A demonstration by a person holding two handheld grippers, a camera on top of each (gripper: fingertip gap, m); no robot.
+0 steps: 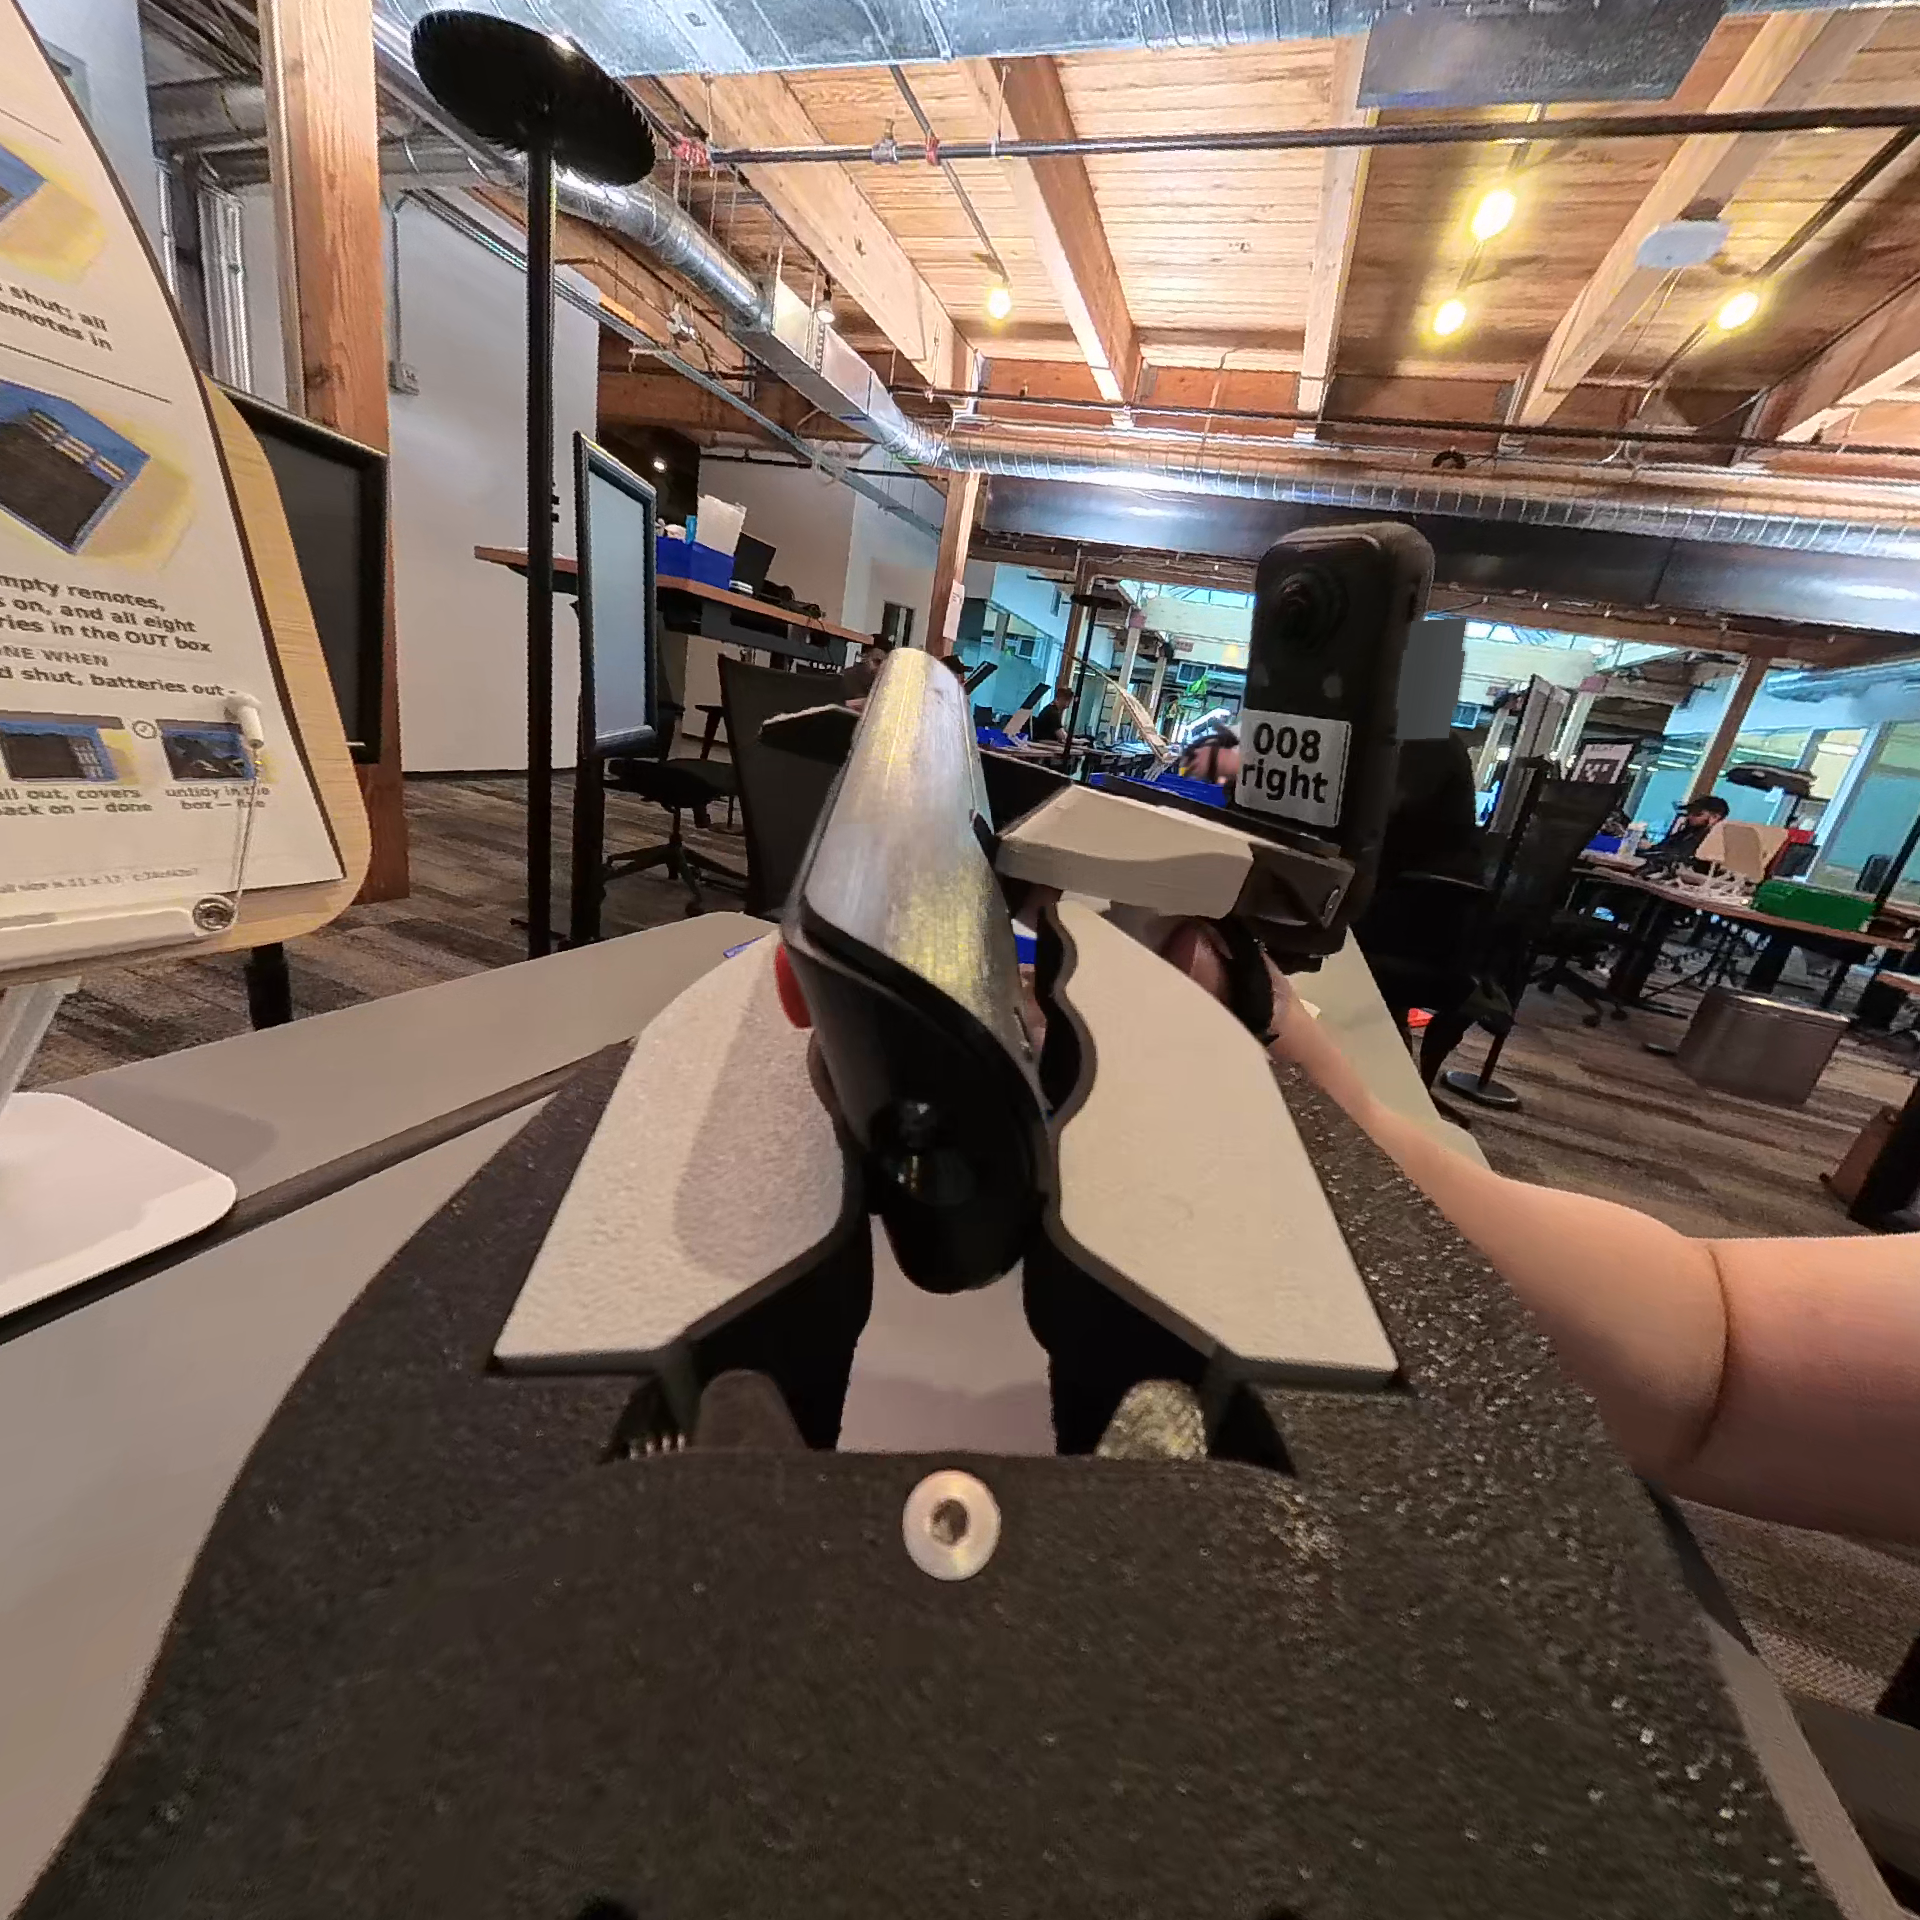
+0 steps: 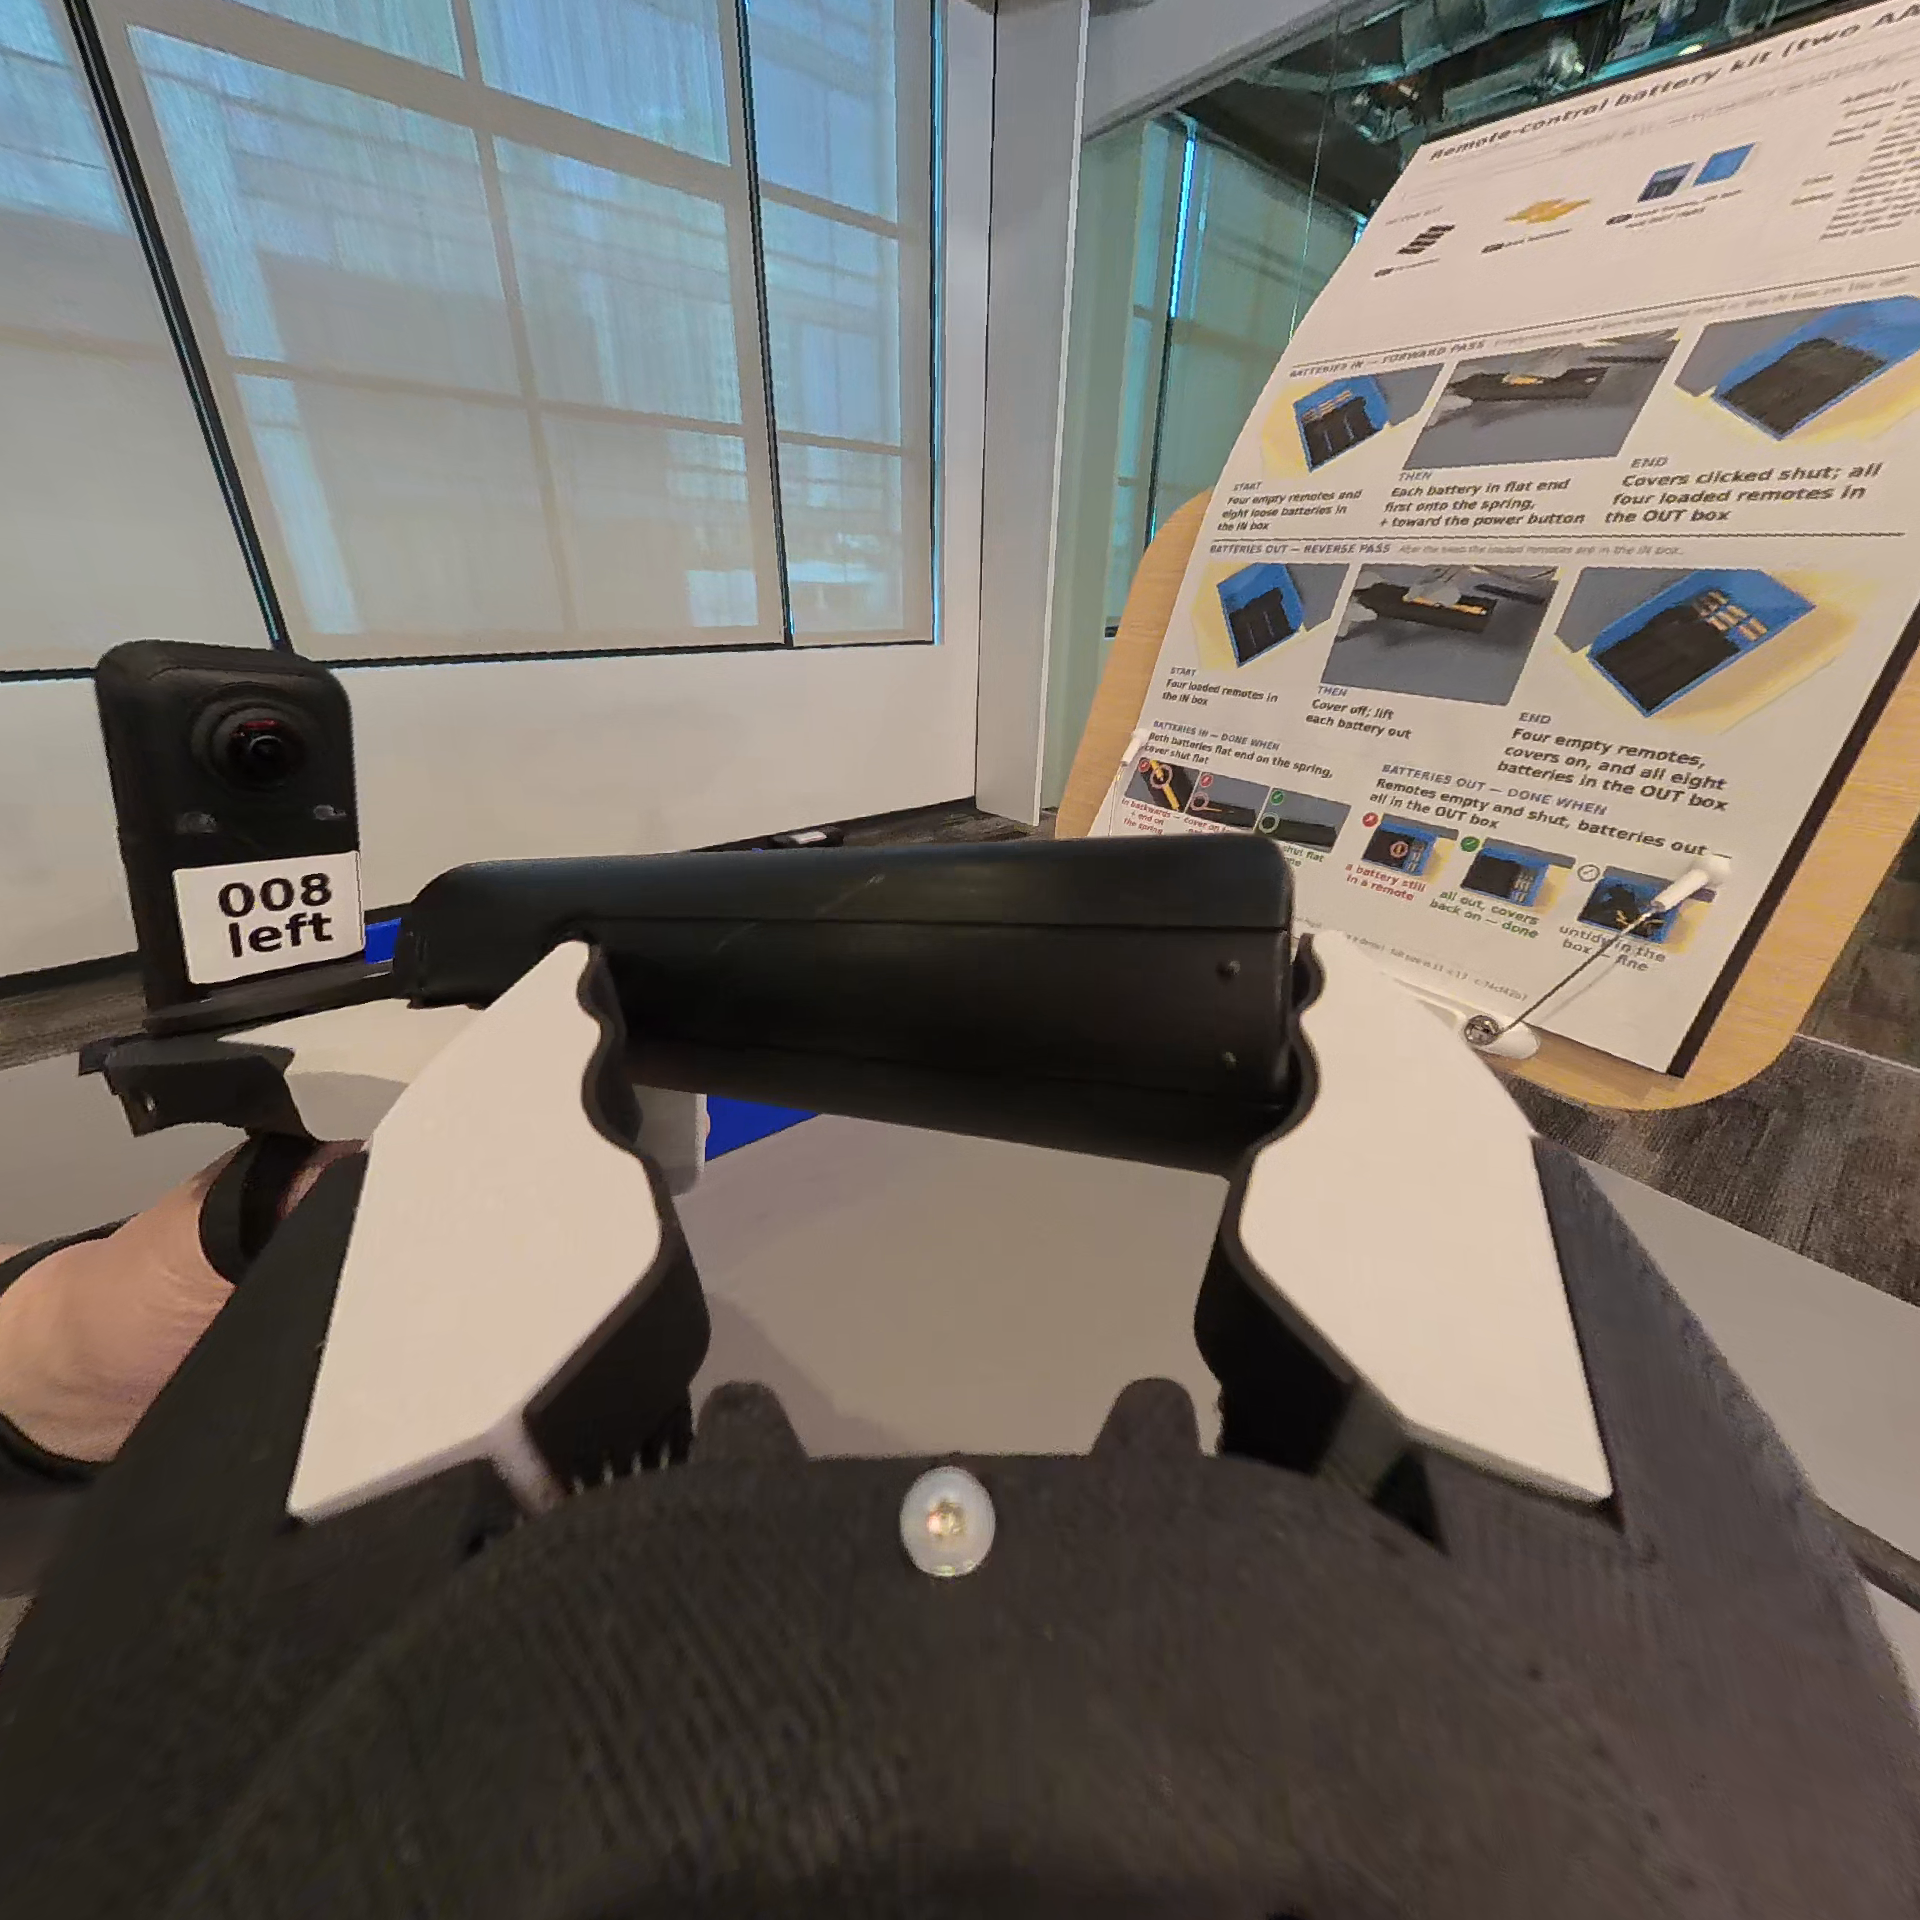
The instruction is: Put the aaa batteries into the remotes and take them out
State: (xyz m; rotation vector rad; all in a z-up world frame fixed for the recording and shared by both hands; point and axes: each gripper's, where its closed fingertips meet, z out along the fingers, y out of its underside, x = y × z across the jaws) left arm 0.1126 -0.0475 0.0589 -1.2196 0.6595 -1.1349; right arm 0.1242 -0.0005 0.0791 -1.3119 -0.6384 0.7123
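left claw: clamped on remote
right claw: clamped lengthwise on same remote
remote: held up off desk

Open-plan office or lab workspace in a converted loft: exposed timber ceiling beams, bare metal ductwork, rows of desks with office chairs, large gridded windows, an instruction poster on a stand.
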